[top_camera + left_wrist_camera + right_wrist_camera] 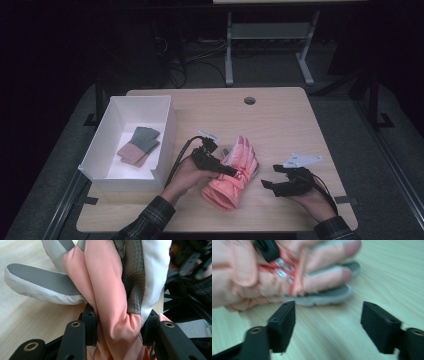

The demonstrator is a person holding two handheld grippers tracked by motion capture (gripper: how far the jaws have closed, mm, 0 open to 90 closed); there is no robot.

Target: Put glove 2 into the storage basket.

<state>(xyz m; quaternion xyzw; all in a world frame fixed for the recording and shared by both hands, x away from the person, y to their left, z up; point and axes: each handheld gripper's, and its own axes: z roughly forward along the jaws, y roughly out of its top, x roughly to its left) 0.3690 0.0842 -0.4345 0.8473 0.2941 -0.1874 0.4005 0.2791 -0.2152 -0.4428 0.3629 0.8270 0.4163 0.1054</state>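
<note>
— Black pads (91, 322) of my left gripper (231, 171) squeeze the pink glove (235, 172), which lies mid-table beside the white box (112, 172).

— And your right gripper (267, 184)?

— Jaws open, holding nothing. I think I'm moving the glove; next, lift it over to the box.

One pink glove (231, 172) on the counter (280, 125), just the one. Two tools out there: the left tool (231, 170) and the right tool (267, 184), one per hand. One white box (100, 145) at the left, and inside it two folded cloths (139, 145), stacked together.
</note>
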